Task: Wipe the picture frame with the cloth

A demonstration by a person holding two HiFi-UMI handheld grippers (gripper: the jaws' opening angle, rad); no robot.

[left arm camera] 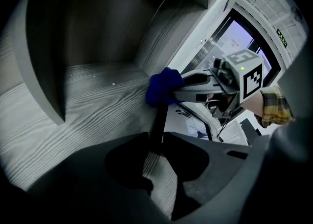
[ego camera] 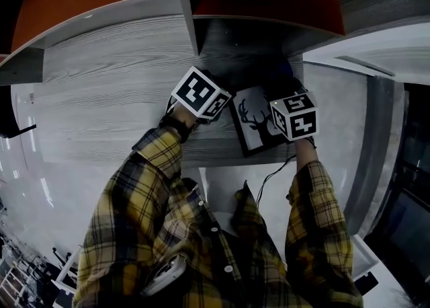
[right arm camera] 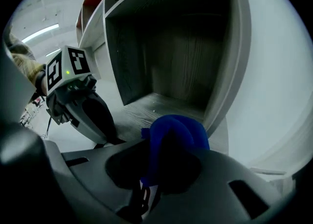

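At the middle of the head view, slightly right, the picture frame (ego camera: 254,125), a dark-edged frame showing a black deer silhouette on a pale ground, sits near the front edge of the grey wood-grain tabletop (ego camera: 114,98), between the two marker cubes. The left hand-held gripper (left arm camera: 157,154) is clamped on the frame: in the left gripper view the frame shows edge-on as a thin dark bar running up from between its jaws at lower centre. The right hand-held gripper (right arm camera: 154,164) pinches the blue cloth (right arm camera: 178,130), which bulges in a bunched fold beyond its jaw tips. In the left gripper view the cloth sits at centre, touching the far end of the frame's edge. Through the gap under the cloth in the right gripper view, a small strip of the pale picture with dark marks shows. Behind the cloth opens a dark compartment (right arm camera: 171,61) of the shelving. Yellow plaid sleeves (ego camera: 154,185) fill the lower half of the head view.
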